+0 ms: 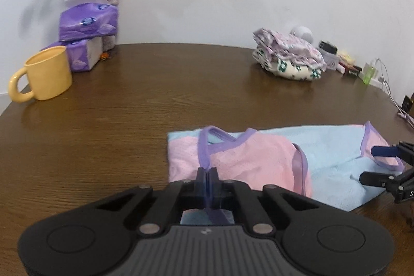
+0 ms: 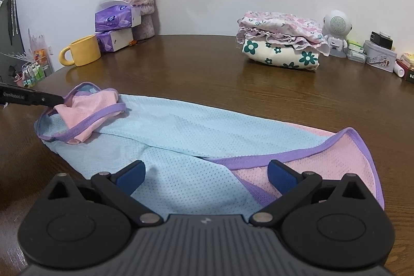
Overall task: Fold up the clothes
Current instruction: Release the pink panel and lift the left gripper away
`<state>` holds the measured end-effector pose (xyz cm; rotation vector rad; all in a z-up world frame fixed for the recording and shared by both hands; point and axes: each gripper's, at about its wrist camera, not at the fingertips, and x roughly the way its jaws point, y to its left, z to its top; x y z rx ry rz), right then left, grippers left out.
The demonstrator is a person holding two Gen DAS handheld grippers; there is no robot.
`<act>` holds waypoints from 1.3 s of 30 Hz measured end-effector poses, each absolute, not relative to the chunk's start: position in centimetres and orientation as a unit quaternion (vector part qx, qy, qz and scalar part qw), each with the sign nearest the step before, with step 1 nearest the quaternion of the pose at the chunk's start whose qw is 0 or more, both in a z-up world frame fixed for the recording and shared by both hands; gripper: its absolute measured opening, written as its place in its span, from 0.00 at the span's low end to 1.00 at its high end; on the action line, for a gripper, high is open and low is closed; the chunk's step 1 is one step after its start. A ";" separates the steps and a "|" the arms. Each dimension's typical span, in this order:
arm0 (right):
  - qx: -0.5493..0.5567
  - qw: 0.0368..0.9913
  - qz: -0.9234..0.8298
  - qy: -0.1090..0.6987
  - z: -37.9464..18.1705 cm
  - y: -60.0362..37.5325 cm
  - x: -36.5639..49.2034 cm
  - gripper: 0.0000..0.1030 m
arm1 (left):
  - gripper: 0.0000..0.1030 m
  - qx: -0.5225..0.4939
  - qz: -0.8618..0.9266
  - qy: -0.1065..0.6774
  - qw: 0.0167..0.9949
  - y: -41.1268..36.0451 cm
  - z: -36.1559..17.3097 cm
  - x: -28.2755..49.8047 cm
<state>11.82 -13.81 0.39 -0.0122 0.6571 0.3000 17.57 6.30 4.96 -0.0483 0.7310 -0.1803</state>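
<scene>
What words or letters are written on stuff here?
"OpenRobot.AI", best guess, quite blurry: on the left claw's black finger.
"D": on the right claw, the rest cut off.
Tissue packs: logo too small to read.
Tin box: print too small.

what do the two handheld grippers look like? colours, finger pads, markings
Both match: black linkage arms on round black pivot housings with silver pins, and a grey ribbed body bearing a small white logo. The right gripper has blue finger pads. The left gripper has black fingers, and white lettering runs along its side. No cables, hands or sleeves in view.
</scene>
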 end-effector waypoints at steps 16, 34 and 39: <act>-0.006 0.935 0.148 0.321 0.4 -13.7 11.8 0.99 | 0.09 0.081 -0.101 0.377 0.917 4.0 6.4 23.2; -0.006 0.935 0.148 0.321 0.4 -13.5 11.7 0.96 | 0.36 -0.001 -0.087 0.361 0.929 6.0 7.1 22.3; -0.006 0.935 0.149 0.321 0.4 -13.5 11.7 0.77 | 0.37 -0.001 -0.080 0.358 0.930 8.8 7.7 17.4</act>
